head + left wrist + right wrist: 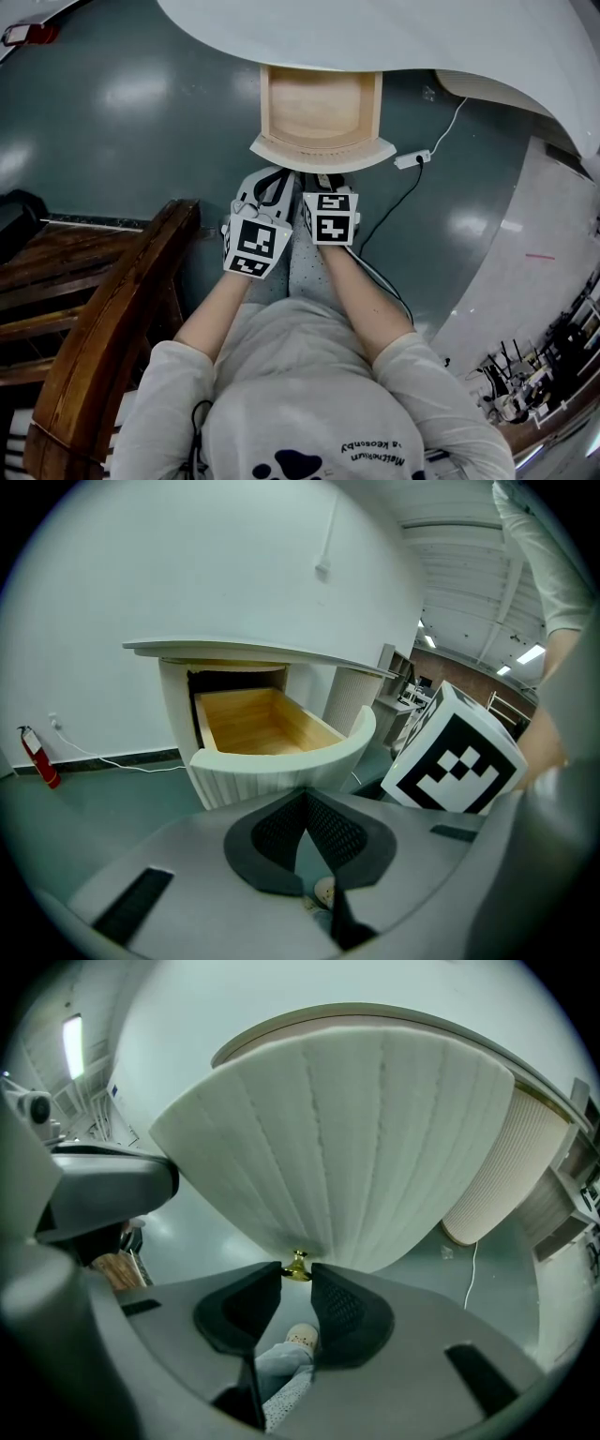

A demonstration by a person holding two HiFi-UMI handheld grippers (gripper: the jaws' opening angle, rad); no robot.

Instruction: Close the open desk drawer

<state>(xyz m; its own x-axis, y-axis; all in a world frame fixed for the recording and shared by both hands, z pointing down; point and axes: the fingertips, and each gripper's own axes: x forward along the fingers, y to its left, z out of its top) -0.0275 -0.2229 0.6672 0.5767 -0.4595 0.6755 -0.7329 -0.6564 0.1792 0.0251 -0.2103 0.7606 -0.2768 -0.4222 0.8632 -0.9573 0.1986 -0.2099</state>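
Two tools: my right tool (297,1270) grips the brass knob (298,1264), I judge to steer the push; my left tool (305,801) is clenched empty, idle beside it. Straight ahead the drawer (321,152) stands pulled out beneath the table (394,37).

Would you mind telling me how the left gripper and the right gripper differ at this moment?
The left gripper has its jaws together on nothing, while the right gripper has its jaws apart, seemingly pinching the brass knob. The left gripper sits back from the drawer and sees its bare wooden inside, while the right gripper is close against its ribbed front. Both are aimed at the same open drawer.
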